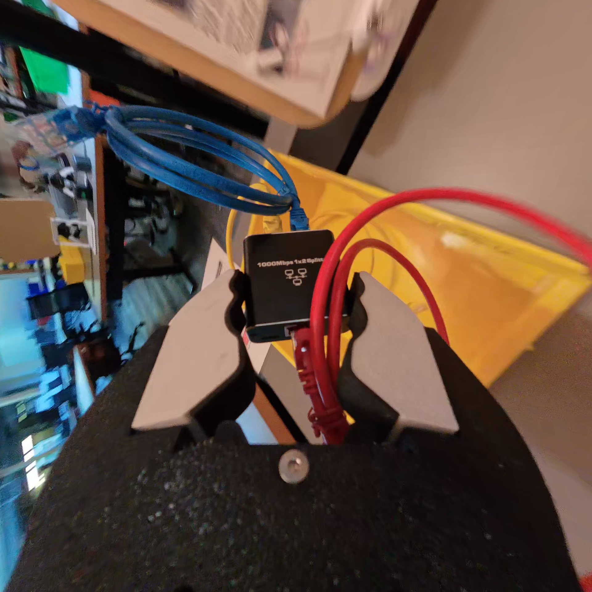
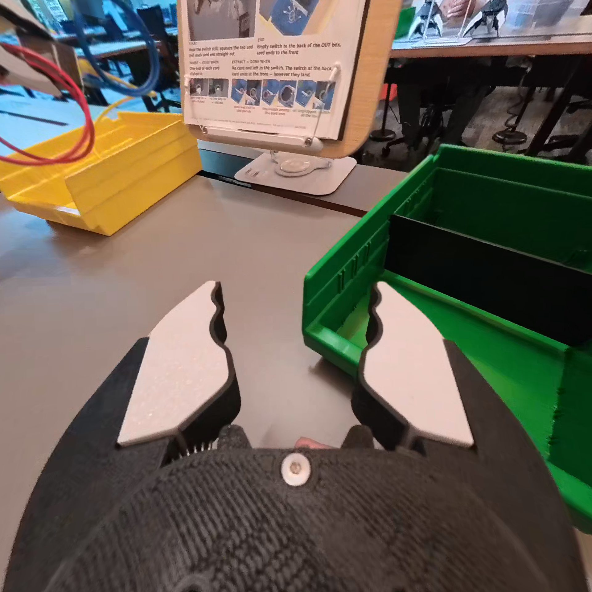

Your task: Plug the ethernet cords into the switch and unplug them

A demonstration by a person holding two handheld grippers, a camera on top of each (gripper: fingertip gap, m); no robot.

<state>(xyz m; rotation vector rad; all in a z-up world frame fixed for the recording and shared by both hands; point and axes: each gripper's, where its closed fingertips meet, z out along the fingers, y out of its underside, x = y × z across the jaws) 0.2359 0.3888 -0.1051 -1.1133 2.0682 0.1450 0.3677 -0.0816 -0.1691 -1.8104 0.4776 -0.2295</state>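
My left gripper (image 1: 296, 299) pinches the switch (image 1: 290, 282) aloft near the yellow bin (image 1: 448, 272), all three cords (image 1: 323, 320) plugged, my right gripper (image 2: 296, 315) spread empty over the table (image 2: 160, 272); dangling loops could snag, I judge, twisting the switch loose.

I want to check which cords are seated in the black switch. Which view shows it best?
The left wrist view: the black switch sits gripped between the left gripper fingers, with the red cord, blue cord and yellow cord plugged in. The right wrist view shows only cord loops, not the switch.
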